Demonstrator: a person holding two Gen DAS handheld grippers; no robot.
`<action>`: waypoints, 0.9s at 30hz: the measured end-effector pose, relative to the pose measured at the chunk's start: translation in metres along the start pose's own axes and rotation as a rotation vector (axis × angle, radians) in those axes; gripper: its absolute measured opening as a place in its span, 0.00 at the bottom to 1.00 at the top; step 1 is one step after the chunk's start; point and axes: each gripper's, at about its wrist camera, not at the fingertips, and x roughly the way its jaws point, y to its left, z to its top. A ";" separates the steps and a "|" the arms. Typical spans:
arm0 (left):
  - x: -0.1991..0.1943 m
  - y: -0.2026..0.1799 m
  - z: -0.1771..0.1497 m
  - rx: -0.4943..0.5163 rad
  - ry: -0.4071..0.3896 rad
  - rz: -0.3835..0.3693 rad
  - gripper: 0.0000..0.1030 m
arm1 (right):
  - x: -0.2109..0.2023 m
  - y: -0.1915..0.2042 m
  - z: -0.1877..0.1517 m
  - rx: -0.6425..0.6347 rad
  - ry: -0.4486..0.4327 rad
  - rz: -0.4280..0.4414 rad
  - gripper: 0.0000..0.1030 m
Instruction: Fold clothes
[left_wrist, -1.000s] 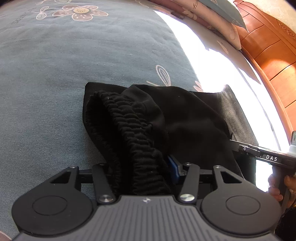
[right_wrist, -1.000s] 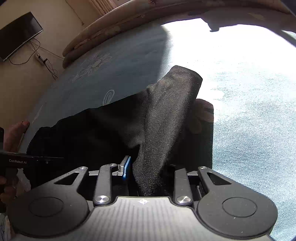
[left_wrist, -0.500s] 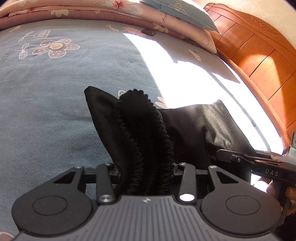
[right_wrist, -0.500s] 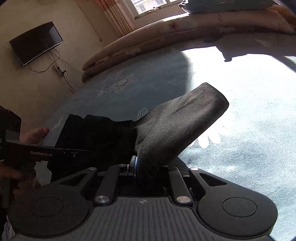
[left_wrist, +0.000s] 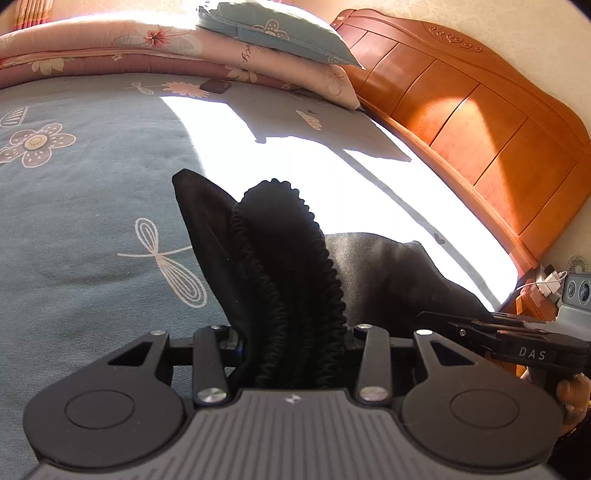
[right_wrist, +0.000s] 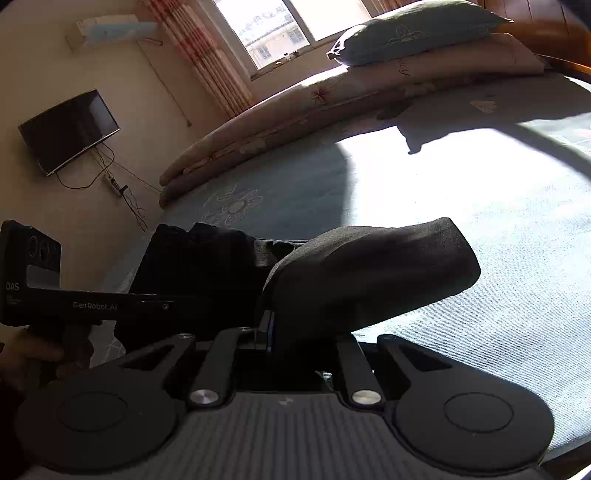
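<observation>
Garment: black trousers (left_wrist: 295, 266) lifted partly off the bed (left_wrist: 92, 221), which is the landmark here.
Left gripper (left_wrist: 291, 343): above the bed, jaws pinching the bunched elastic waistband (left_wrist: 288, 236).
Right gripper (right_wrist: 295, 339): above the bed, jaws pressed together on a trouser leg (right_wrist: 373, 273).
Headboard (left_wrist: 480, 110): behind the bed.

Matt black cloth garment (left_wrist: 369, 273) with ribbed elastic waistband (left_wrist: 291, 266); woven bedspread (left_wrist: 92, 206); glossy wooden headboard (left_wrist: 480, 122).
</observation>
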 end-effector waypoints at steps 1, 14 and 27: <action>0.003 -0.008 0.004 0.016 0.001 -0.011 0.38 | -0.006 -0.004 -0.001 0.012 -0.017 -0.007 0.14; 0.091 -0.144 0.070 0.264 0.062 -0.173 0.38 | -0.079 -0.061 0.007 0.104 -0.217 -0.138 0.17; 0.209 -0.281 0.144 0.453 0.098 -0.308 0.38 | -0.129 -0.172 0.053 0.212 -0.463 -0.371 0.17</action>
